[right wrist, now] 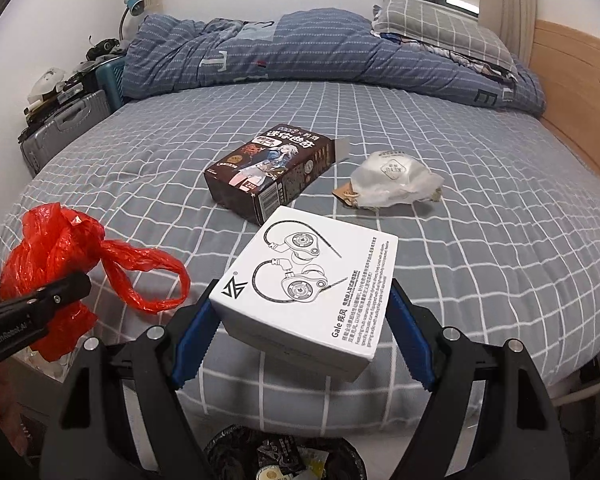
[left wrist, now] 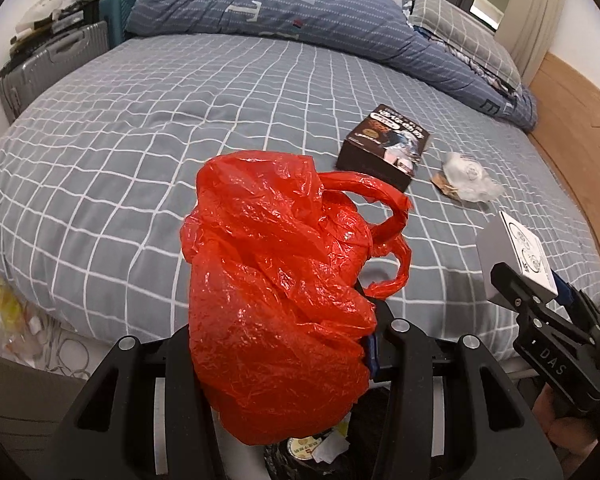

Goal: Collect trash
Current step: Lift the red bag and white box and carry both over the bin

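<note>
Bunching up between the black fingers of the left gripper [left wrist: 284,344], a crumpled red thin-plastic bag [left wrist: 276,280] is pinched there, its mass swelling above and below the grip and its twisted loop handles [left wrist: 388,240] trailing free to the right. From the right wrist view the same bag [right wrist: 48,256] hangs at the left with one handle loop drooping over the edge of the bed. The right gripper [right wrist: 300,328] has its blue-padded fingers [right wrist: 190,340] pressed against opposite sides of a flat white cardboard box printed with line drawings of earphones [right wrist: 312,280], holding it tilted, clear of the bedding; in the left wrist view this box [left wrist: 520,256] shows at the far right, seen edge-on.

Directly beneath both grippers, at the foot of the bed, sits a round bin lined with a black patterned bag [right wrist: 224,452], with scraps of paper and a round lid visible inside.

Further out on the grey bedsheet with a white grid pattern [right wrist: 500,208] lie two more pieces: a dark brown rectangular snack carton with a cartoon figure on its face [right wrist: 272,168], one end flap open, and just beside it to the right a crumpled clear plastic wrapper holding a white mask [right wrist: 392,180], with a scrap of brown card touching its left edge.

A rumpled blue striped quilt [right wrist: 300,52] is heaped along the far side of the bed, a grey checked pillow [right wrist: 440,28] against the wooden headboard [right wrist: 580,92], and a grey hard-shell suitcase [right wrist: 64,128] stands by the wall at the left.
</note>
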{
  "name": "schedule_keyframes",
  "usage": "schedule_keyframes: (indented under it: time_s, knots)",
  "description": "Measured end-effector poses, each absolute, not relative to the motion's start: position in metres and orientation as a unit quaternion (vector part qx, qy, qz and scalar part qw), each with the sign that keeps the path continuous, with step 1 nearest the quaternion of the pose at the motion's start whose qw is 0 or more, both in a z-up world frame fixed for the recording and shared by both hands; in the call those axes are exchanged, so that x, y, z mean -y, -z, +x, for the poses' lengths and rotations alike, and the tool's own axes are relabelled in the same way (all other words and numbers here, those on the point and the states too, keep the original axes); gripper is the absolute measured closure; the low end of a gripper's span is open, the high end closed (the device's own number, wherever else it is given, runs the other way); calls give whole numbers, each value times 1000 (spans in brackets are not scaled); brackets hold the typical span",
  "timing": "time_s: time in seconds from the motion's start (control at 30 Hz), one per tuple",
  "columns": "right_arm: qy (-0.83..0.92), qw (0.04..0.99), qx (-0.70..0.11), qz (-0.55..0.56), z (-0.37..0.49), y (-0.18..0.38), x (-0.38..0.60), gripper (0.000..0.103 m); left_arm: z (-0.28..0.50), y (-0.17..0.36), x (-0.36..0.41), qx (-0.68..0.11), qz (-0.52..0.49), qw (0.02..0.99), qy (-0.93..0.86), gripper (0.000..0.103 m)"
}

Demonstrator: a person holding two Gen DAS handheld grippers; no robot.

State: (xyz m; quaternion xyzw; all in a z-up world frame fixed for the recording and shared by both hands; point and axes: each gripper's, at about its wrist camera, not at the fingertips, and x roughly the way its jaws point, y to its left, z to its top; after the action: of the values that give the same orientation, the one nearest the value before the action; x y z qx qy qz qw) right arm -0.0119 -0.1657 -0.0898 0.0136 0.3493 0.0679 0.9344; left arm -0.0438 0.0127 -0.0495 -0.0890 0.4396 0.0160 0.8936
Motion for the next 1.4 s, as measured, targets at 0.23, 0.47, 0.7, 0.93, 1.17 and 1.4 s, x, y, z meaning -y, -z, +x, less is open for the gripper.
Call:
schedule_keyframes:
  time_s: [0.23, 0.47, 0.7, 0.93, 1.17, 1.4]
  knots:
    - [-69, 933, -352, 15, -36, 89, 172, 27, -68, 52, -2, -445, -85, 891, -8, 58]
    - [-76, 930, -359, 10, -59, 93, 172, 27, -90, 57, 2, -450, -86, 889, -7, 58]
    - [-80, 929, -361, 8, -81, 95, 172, 27, -115, 65, 11, -457, -83, 885, -5, 58]
    - [-85, 927, -364, -5, -105, 100, 170, 27, -139, 75, 12, -468, -95, 878, -6, 58]
    - [-84, 925, -370, -5, -127, 105, 176, 27, -161, 80, 14, -476, -101, 874, -7, 58]
    - [-80, 919, -386, -5, -148, 113, 182, 27, -182, 89, 21, -493, -101, 864, -5, 58]
